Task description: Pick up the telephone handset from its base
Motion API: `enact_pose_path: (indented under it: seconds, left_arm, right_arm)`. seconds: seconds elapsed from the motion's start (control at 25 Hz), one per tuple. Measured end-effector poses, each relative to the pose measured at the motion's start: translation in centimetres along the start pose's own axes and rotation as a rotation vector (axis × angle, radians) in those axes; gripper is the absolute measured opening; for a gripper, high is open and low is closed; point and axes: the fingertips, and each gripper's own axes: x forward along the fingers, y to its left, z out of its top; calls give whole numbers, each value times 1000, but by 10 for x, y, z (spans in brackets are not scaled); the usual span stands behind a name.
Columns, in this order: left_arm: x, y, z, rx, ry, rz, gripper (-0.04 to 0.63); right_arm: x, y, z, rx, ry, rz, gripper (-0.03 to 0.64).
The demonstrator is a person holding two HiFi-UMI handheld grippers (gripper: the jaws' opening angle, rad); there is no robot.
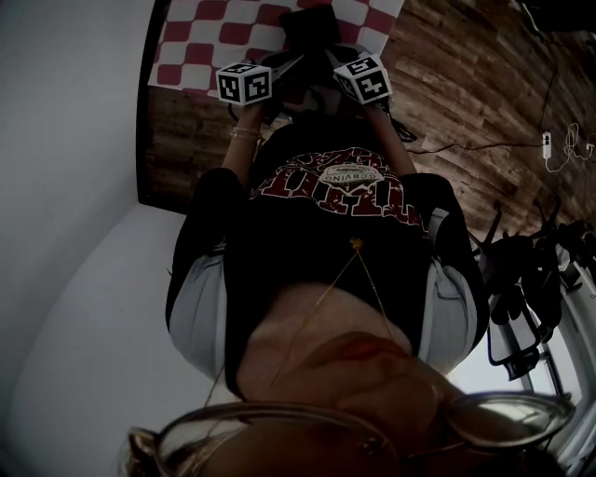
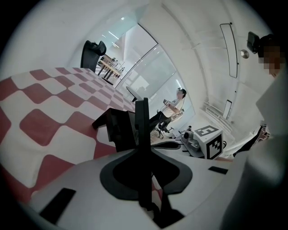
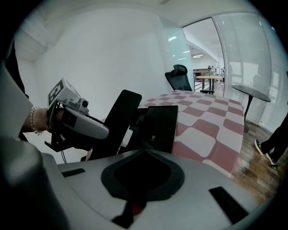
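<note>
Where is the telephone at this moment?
The telephone sits on the red-and-white checkered cloth at the top centre of the head view, close to the cloth's lower edge in that view.

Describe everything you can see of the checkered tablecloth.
The checkered tablecloth looks like soft fabric printed with large red and white squares. It lies spread out flat and fairly smooth, filling much of both gripper views. In the right gripper view its near edge appears to drape downward toward the wood-plank floor. The black telephone rests on it.
</note>
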Motion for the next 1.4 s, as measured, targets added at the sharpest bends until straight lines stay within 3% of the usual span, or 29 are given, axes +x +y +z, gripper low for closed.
enact_pose_path:
  seconds: [0.48,0.96,1.4]
  left_arm:
    - [-21,-11,15,-104,-133,-25,81]
    - [-53,-9,26,-152,-231,-24,81]
    - [-73,-28,46,-136,-301,-24,81]
  right_arm:
    - [-1,-3,-5,-16,17,5,18]
    - [4,2,-3,-39,24,29,18]
    - [0,-2,-4,-39,29,49,18]
